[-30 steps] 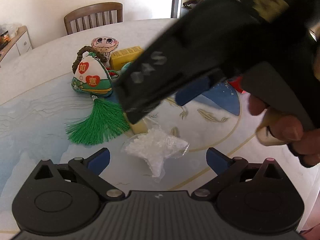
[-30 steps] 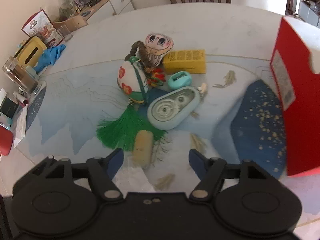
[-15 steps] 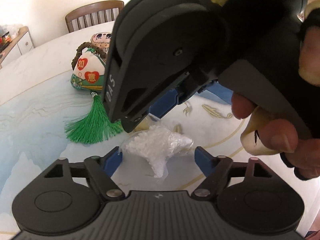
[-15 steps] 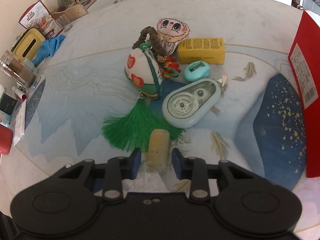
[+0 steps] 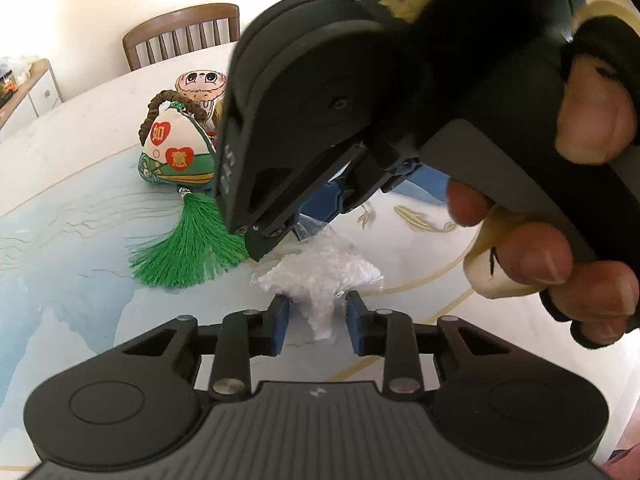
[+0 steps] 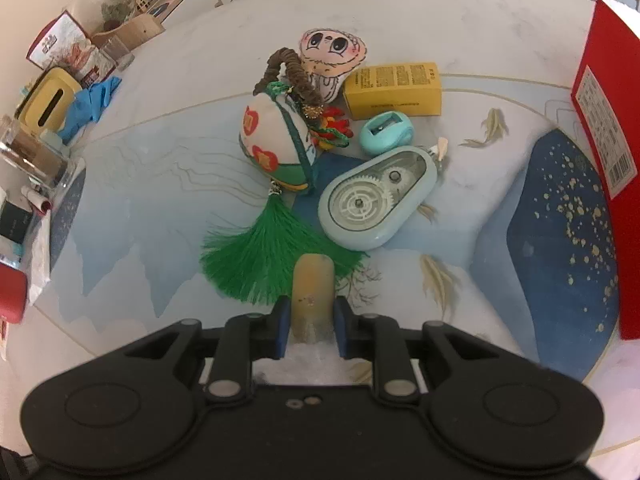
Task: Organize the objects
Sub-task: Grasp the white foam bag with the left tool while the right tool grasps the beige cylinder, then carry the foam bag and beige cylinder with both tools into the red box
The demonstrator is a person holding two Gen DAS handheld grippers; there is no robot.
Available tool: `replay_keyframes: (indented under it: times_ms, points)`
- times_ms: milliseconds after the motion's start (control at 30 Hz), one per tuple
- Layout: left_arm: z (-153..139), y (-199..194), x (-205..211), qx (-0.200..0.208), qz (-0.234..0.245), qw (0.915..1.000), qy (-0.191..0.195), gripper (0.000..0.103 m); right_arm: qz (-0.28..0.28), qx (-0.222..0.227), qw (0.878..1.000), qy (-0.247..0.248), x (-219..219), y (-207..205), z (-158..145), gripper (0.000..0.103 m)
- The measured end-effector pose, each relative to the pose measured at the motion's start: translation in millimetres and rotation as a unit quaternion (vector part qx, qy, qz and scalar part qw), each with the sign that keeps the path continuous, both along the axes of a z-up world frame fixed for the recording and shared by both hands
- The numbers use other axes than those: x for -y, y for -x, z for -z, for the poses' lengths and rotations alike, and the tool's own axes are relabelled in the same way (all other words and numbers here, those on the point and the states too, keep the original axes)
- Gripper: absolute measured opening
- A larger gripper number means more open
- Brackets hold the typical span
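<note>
My left gripper is shut on the tail of a crumpled white plastic bag lying on the table. My right gripper is shut on a tan cylindrical piece next to the bag; its black body fills the top of the left wrist view. A zongzi-shaped pouch with a green tassel, a cartoon plush, a yellow box, a small teal sharpener and a teal correction-tape case lie beyond.
A red box stands at the right edge. Clutter, a yellow tissue box and a blue glove sit at far left. A wooden chair stands behind the table.
Both grippers went from open to shut: the left closed on the white bag, the right moved in and closed on the tan piece. The right gripper's body now looms larger in the left view.
</note>
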State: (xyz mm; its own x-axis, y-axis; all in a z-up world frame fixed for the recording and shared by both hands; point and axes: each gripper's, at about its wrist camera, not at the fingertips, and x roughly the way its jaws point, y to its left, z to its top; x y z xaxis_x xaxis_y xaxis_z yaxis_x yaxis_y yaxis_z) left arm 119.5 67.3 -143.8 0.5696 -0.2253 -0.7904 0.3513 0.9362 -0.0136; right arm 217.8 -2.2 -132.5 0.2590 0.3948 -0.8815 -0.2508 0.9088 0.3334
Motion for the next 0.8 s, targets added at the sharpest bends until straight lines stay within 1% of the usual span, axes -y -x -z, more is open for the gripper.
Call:
replay_keyframes:
  times_ms: [133, 267, 367, 467, 567, 633, 667, 800]
  points:
    - [-3, 6, -1, 0.008, 0.007, 0.9999, 0.002, 0.022, 0.007, -0.001, 1.0, -0.012, 5, 0, -3, 0.021]
    - [-8, 15, -2, 0.019, 0.017, 0.9997, 0.0, 0.021, 0.01, 0.004, 1.0, -0.026, 13, 4, -10, 0.021]
    - [-9, 23, -3, 0.024, 0.024, 0.9994, 0.002, 0.019, 0.009, 0.009, 0.999, -0.032, 19, 8, -16, 0.021]
    - [-13, 18, -10, 0.022, 0.028, 0.9993, 0.011, 0.017, 0.016, 0.02, 0.999, -0.033, 28, 14, -23, 0.021]
    - [-18, 19, -8, 0.029, 0.033, 0.999, 0.001, 0.017, 0.029, 0.027, 0.999, -0.037, 40, 15, -28, 0.021]
    - [-22, 17, -8, 0.03, 0.033, 0.999, 0.007, 0.014, 0.033, 0.034, 0.998, -0.035, 47, 16, -31, 0.021]
    - [-26, 22, -5, 0.031, 0.033, 0.999, 0.008, 0.014, 0.035, 0.037, 0.998, -0.036, 52, 16, -34, 0.021]
    - [-34, 19, -3, 0.037, 0.031, 0.9986, 0.02, 0.013, 0.04, 0.05, 0.997, -0.041, 71, 24, -45, 0.021]
